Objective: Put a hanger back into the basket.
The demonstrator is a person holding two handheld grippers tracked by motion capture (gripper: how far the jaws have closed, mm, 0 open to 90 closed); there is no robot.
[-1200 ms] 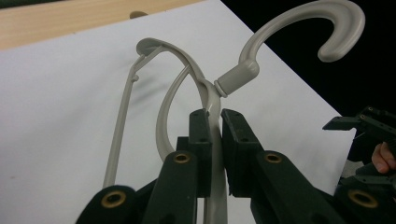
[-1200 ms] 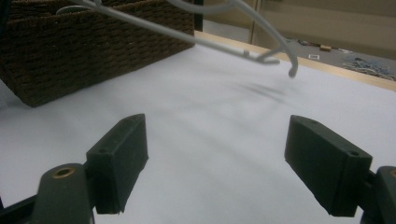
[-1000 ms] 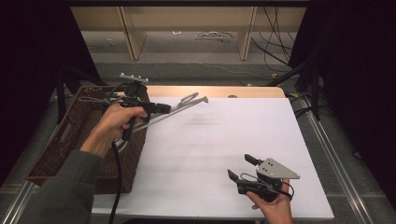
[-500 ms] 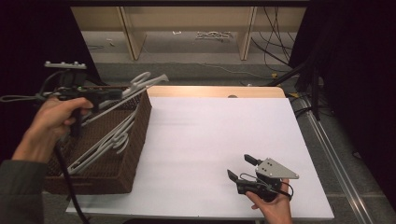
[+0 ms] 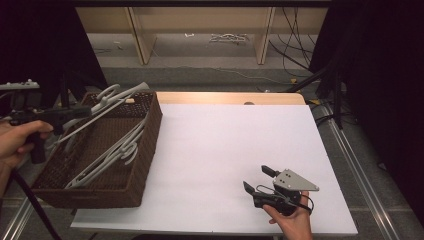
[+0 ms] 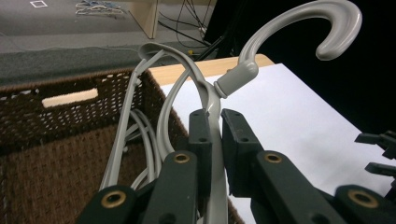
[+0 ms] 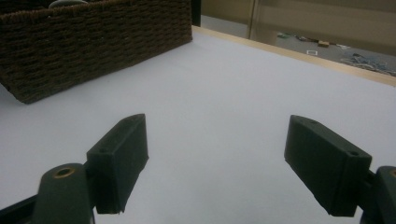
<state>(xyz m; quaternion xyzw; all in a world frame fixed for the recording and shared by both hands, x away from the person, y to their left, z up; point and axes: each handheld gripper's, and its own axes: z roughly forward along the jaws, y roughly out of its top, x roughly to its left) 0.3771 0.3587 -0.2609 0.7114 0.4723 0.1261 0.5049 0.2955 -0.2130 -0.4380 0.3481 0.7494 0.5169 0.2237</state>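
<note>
So you've swung your left gripper [image 5: 75, 112] off the white table [image 5: 240, 150], jaws clamped on the grey plastic hanger [image 6: 212, 100], over the brown wicker basket [image 5: 145, 150] at its left edge, just needs dropping in, while your right gripper [image 5: 260, 180] sits open near the front edge.

White-topped table [image 5: 220, 150] with a wooden far edge. Brown wicker basket [image 5: 135, 165] on it, far side of the right claw [image 5: 256, 180], which rests near the front edge.
</note>
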